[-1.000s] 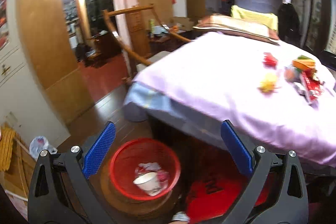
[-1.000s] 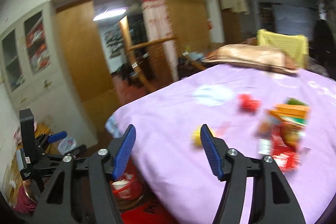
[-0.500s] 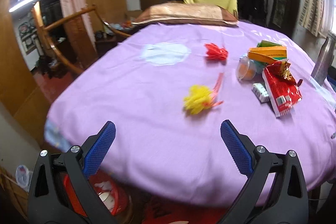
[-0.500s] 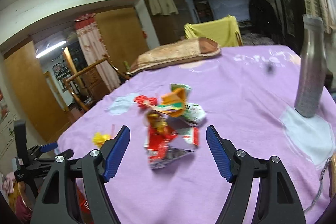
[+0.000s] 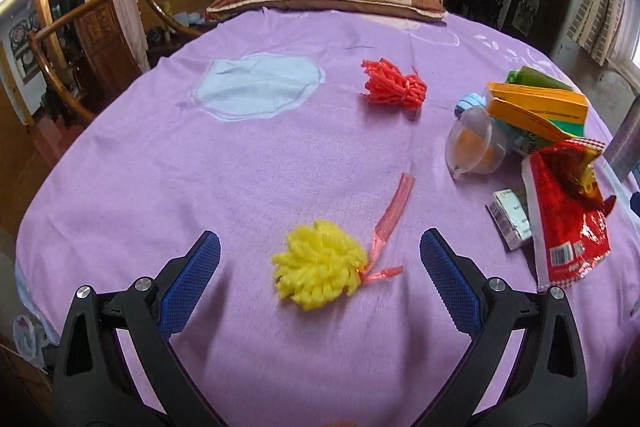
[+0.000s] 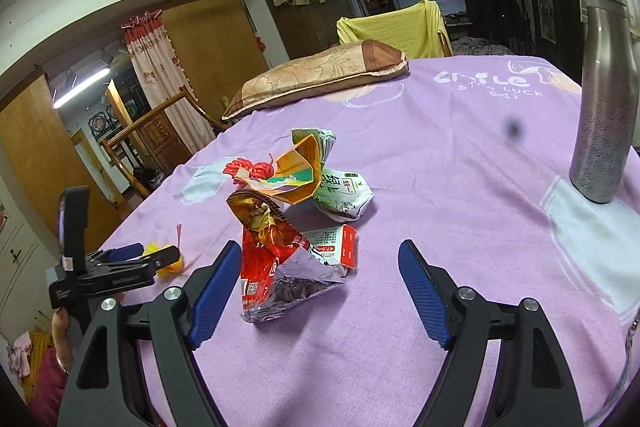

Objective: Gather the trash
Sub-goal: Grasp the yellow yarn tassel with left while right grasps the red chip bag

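1. Left wrist view: the left gripper (image 5: 320, 259), its blue-padded jaws spread wide and holding nothing, hovers over the purple bedsheet (image 5: 160, 155). The fluffy yellow plastic pom-pom with a pink ribbon tail (image 5: 320, 275) lies between and just ahead of the pads, untouched by them. Farther ahead sits a red pom-pom of plastic strips (image 5: 394, 87). Off to the right lies a clear plastic cup tipped on its side (image 5: 474, 143); something orange shows through its wall, though what it is I cannot tell.

2. To take the yellow pom-pom well, I judge the jaws should come down around its body, not the thin ribbon, and close gently, since the strips look soft and springy.

3. Right wrist view: the right gripper (image 6: 320, 291) is also empty, and its jaws have just been opening. The crumpled red foil snack bag (image 6: 280, 267) lies just ahead, close to its left pad (image 6: 212, 295) without clearly touching. Beyond it lie a small red-and-white carton (image 6: 338, 243) and a folded orange paper packet (image 6: 300, 171). A tall steel flask (image 6: 604, 99) stands well off to the right.

4. Shifting left would centre the bag before closing. No bin shows in either view.
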Motion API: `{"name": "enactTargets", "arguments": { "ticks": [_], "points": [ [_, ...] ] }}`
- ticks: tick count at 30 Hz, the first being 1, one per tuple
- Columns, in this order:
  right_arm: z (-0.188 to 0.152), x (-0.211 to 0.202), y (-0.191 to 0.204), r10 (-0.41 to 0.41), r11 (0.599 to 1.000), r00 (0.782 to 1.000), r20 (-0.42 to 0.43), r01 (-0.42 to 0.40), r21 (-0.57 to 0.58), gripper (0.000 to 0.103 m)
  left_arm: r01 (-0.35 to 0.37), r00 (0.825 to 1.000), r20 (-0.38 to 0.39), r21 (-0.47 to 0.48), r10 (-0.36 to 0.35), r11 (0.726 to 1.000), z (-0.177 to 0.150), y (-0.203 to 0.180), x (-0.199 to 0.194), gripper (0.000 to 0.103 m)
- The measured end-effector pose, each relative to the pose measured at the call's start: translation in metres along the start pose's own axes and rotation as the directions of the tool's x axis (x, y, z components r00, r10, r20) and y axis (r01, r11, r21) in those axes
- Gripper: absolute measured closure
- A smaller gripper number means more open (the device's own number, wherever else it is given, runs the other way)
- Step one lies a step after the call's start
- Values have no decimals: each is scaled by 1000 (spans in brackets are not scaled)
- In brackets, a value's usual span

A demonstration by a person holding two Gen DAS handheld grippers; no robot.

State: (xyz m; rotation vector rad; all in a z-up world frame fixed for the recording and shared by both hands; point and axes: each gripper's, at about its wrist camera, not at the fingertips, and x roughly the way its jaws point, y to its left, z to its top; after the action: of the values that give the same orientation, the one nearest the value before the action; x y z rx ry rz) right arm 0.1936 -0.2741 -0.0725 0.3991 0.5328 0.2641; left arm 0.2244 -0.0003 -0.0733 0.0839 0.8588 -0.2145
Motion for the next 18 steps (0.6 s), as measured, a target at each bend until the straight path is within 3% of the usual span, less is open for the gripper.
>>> {"name": "enactTargets", "arguments": {
  "ticks": [9, 18],
  "points": [
    [8, 21, 27, 4, 997, 999, -41, -7, -80, 22, 36, 999, -38, -35, -37, 999, 0, 5, 12, 7],
    [9, 60, 60, -84, 973, 989, -122, 55, -226, 20, 100, 991, -86, -79, -107, 992, 0, 12, 20, 7]
  ]
}}
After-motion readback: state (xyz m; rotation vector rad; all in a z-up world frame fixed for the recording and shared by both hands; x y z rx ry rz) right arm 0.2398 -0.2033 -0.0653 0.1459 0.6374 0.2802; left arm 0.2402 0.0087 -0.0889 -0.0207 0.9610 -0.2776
